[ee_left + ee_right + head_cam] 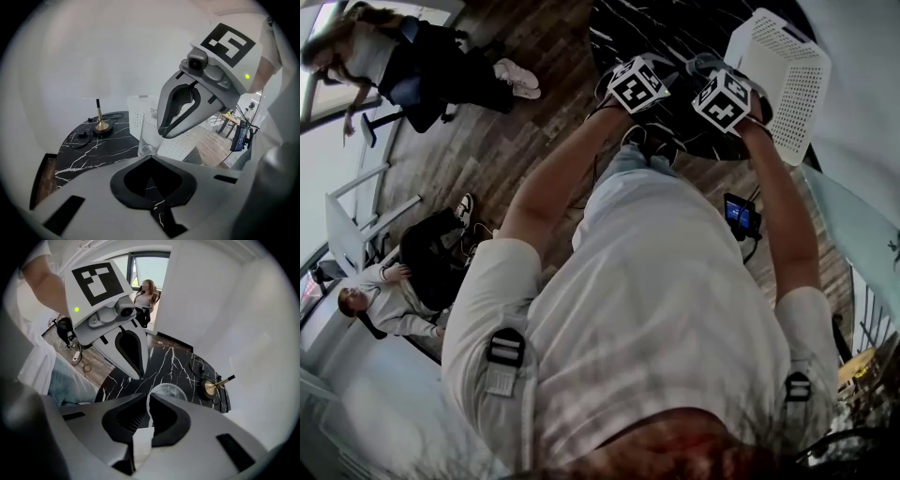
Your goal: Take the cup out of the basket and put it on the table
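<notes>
Left gripper (150,159): jaws drawn together with nothing between them, only marble showing through the hollow behind the tips; hangs low over the table (93,150).

Cup (146,133): clear glass, upright, mouth up. Appears to stand on the black marble close in front of the basket rather than inside it; whether it touches the basket's wall cannot be told.

Right gripper (149,397): clamped on a thin white strip, judged to be the basket's wall or rim; its tips sit just above and beside the cup's mouth.

Basket (787,75): white, perforated, tipped up toward the right of the table, carried only by that pinch.

Hazards, as judged:
- Thin wall may slide out of the jaws; the basket would then drop toward the cup.
- Swinging the tilted basket inward could knock the glass over, since the two stand so near.
- Clear glass is hard to read against marble, so a gripper may clip its rim.
</notes>
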Motion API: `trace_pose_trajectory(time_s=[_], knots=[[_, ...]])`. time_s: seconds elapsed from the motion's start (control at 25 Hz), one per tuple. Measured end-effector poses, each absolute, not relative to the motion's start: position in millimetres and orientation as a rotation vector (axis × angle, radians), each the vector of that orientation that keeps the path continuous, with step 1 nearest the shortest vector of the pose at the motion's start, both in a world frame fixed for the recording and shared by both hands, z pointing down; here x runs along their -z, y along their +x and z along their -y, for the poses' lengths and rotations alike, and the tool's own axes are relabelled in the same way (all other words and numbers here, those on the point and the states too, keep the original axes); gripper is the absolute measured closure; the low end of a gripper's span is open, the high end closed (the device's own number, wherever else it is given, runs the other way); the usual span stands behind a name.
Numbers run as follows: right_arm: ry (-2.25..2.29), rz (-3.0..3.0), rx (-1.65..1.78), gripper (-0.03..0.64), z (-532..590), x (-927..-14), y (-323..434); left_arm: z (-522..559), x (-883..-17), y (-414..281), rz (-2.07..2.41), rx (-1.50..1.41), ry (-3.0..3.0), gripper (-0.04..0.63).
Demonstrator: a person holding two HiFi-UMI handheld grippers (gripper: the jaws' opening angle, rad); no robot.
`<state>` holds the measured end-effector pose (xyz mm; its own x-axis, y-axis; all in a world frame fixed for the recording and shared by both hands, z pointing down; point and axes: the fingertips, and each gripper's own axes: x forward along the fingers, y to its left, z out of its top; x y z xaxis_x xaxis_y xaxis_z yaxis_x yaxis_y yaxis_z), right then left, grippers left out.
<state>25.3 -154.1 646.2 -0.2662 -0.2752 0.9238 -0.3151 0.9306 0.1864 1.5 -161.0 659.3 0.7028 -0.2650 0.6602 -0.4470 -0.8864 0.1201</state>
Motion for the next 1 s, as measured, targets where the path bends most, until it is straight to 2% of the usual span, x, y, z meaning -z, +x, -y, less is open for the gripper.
trace_pose_trajectory(time_s=[1.0], knots=[[0.36,1.834,-0.05,0.592,154,-705,-8,153,-714,-26,0.529,-1.007,2.515,0.589]])
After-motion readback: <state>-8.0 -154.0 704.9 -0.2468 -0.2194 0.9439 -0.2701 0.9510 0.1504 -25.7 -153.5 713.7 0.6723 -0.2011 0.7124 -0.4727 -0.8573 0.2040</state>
